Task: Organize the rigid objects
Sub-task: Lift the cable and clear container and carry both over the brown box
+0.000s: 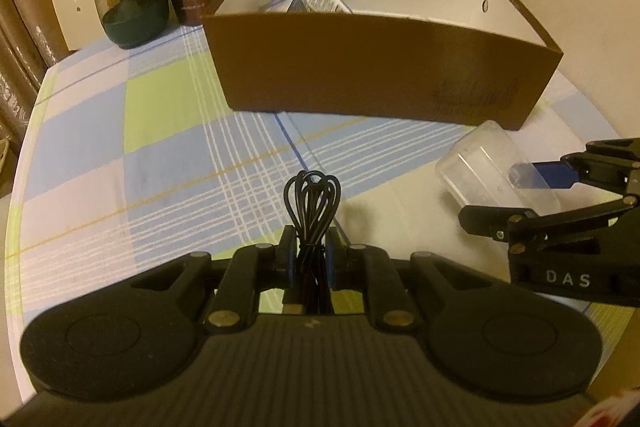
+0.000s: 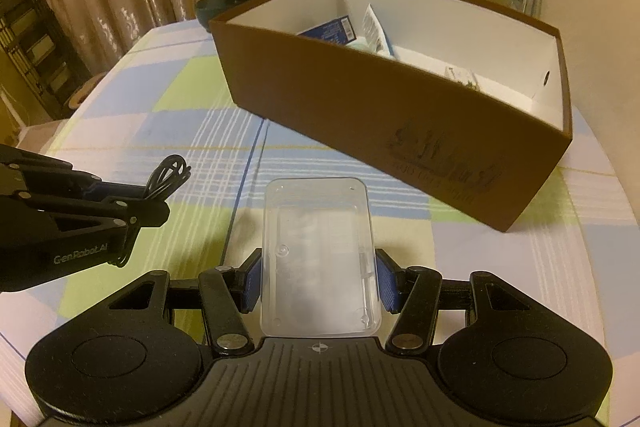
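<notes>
While both hands hang above the checked surface, the left gripper is clamped tight on a coiled black cable, w/ loops sticking out past the fingertips. Right gripper holds a clear plastic case btwn its blue pads. Brown box sits beyond, some packets inside.

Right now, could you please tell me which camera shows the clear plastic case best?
The right wrist view: the clear plastic case fills the centre, its whole face visible. The left wrist view shows it only at the right edge, partly hidden by the right hand-held gripper.
</notes>
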`<state>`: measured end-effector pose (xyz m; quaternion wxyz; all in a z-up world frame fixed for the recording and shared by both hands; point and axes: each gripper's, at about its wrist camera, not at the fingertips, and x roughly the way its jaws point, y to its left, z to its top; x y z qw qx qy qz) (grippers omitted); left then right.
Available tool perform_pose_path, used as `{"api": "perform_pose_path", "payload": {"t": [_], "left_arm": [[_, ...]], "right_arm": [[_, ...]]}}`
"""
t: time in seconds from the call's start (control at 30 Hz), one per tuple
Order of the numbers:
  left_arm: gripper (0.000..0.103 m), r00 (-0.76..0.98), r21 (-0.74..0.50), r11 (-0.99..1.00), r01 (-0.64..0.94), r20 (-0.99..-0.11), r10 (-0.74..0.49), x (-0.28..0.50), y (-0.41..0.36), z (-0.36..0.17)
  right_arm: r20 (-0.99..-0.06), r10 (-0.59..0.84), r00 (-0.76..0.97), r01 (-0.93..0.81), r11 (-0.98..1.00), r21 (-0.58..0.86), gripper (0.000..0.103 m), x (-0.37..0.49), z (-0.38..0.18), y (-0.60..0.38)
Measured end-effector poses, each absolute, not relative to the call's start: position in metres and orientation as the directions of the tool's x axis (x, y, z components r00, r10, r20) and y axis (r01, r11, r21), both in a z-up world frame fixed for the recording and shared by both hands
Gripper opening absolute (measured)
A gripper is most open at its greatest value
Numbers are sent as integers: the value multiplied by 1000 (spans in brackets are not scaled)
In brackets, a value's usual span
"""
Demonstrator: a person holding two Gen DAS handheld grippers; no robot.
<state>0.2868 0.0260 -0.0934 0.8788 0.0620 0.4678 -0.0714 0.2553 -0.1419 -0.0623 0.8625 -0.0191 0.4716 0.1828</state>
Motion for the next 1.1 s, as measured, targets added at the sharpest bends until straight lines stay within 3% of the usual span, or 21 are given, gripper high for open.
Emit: {"api": "perform_pose_path", "payload": {"t": [1.1], "left_arm": [[13, 678, 56, 954, 294, -716, -166, 379, -30, -7]], "right_arm": [[-712, 310, 630, -252, 949, 191, 56, 348, 23, -192]]}}
